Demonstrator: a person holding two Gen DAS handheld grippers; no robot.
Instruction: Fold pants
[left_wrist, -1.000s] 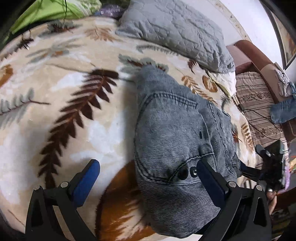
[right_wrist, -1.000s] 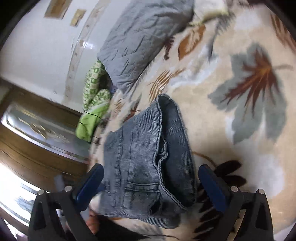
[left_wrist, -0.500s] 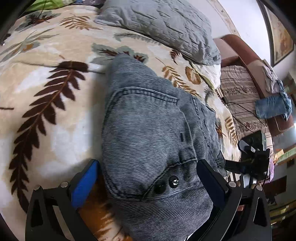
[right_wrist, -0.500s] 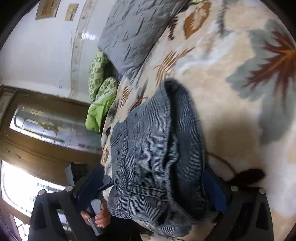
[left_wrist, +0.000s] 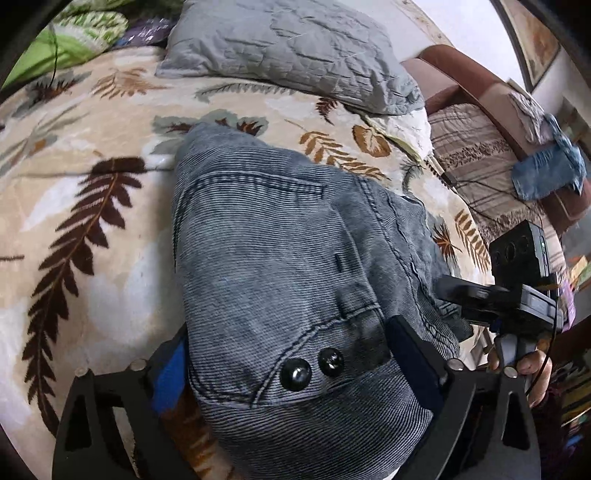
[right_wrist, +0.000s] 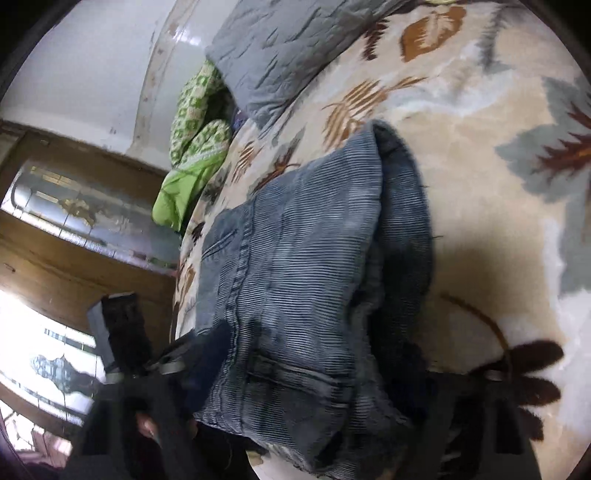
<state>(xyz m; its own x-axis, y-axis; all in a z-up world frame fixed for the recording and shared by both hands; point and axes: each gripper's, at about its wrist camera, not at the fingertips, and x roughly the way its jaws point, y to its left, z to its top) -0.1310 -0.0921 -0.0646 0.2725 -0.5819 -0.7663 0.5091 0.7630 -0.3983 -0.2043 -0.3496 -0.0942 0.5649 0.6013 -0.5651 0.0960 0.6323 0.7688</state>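
Observation:
Folded grey-blue denim pants (left_wrist: 266, 240) lie on the leaf-patterned blanket (left_wrist: 74, 229). My left gripper (left_wrist: 288, 350) straddles the near end, by the two metal buttons (left_wrist: 310, 367). Its jaws are closing, and the blue pads (left_wrist: 170, 365) stand at the fabric's edges without squeezing it. In the right wrist view the same pants (right_wrist: 306, 258) fill my right gripper (right_wrist: 310, 369). Its jaws are closing too, and the pads (right_wrist: 210, 350) push into the denim bundle. That frame is blurred, and the right-hand finger is lost in shadow. The right gripper's body (left_wrist: 517, 295) shows at the far side of the pants.
A grey quilted pillow (left_wrist: 288, 48) lies beyond the pants, with green bedding (left_wrist: 70, 40) at the back left. A brown sofa (left_wrist: 480, 122) with striped cloth and a blue garment (left_wrist: 546, 173) stands off the bed's right side. A person's hand (left_wrist: 532, 365) holds the right tool.
Both grippers have slid forward over the pants, which now fill the space between their fingers. The right jaws have narrowed clearly, the left only slightly.

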